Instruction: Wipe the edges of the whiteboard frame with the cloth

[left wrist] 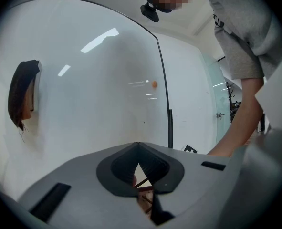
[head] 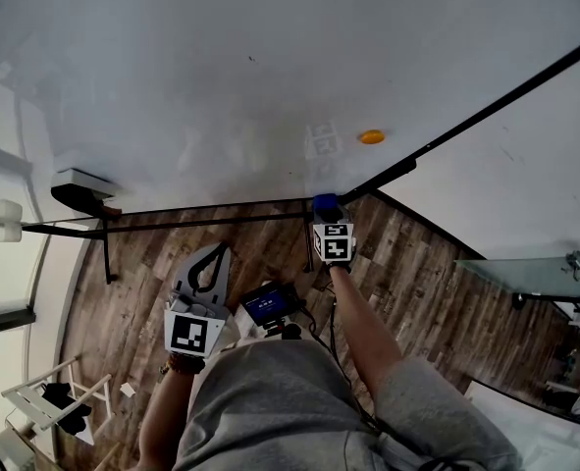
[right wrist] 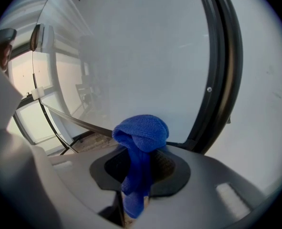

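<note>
Right hand-held gripper (right wrist: 140, 168) is clamped tight on the blue cloth (right wrist: 141, 132), whose bunched head stands clear of the jaws near the whiteboard frame (right wrist: 222, 80) corner, at 7 o'clock of the orange magnet (head: 371, 136). Left hand-held gripper (left wrist: 138, 147) is closed on nothing and hangs low at 7 o'clock of the right one. The cloth is judged light, soft and floppy, so it is best pinched mid-fold as now, leaving a short wad to press along the rigid rail.

A dark wood-plank floor (head: 162, 263) fills the head view from 6 to 9 o'clock and runs on toward 4. A plain white wall (head: 535, 175) stands at 3 o'clock, with a glass panel (head: 525, 268) just below it. A white slatted rack (head: 36, 392) sits at 8 o'clock, beside bright windows (head: 5, 361).
</note>
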`<state>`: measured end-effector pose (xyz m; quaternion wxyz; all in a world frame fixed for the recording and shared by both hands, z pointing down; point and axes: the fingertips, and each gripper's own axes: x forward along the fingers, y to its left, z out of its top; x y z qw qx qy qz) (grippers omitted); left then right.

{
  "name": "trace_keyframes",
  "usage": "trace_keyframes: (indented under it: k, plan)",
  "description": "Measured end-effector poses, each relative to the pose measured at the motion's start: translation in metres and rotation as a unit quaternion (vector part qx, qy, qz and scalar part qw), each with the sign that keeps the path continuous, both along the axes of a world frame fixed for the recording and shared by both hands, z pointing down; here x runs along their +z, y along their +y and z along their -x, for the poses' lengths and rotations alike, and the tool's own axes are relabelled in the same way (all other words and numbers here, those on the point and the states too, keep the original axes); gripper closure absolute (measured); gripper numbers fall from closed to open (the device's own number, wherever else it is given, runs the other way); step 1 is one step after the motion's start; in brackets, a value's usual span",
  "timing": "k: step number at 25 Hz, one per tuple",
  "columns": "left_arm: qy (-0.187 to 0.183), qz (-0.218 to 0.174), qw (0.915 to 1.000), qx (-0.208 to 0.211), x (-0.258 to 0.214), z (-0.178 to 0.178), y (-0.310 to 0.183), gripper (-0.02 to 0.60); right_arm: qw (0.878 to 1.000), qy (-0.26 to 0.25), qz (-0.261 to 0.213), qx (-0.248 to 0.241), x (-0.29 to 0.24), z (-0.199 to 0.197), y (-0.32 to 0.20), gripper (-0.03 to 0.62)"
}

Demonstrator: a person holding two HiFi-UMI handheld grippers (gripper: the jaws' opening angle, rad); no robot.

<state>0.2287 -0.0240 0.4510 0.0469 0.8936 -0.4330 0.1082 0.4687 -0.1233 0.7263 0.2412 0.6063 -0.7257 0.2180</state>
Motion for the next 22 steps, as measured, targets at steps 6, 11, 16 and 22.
trace_keyframes:
  k: [6,11,16,22]
  plan:
    - [0.0,0.001,1.0,-0.004,0.001,0.007,0.0,0.575,1.0,-0.002,0.002,0.002,-0.002,0.005,0.0,0.496]
    - [-0.001,0.001,1.0,-0.005,0.003,0.01,-0.001,0.575,1.0,-0.004,0.004,-0.003,0.001,0.008,0.0,0.496]
    - [-0.001,-0.001,1.0,-0.006,-0.001,0.011,-0.003,0.575,1.0,-0.004,0.006,-0.019,-0.001,0.02,-0.001,0.496]
    - [-0.001,-0.004,0.9999,-0.014,-0.003,0.02,-0.006,0.575,1.0,-0.008,0.008,-0.02,0.0,0.024,-0.001,0.496]
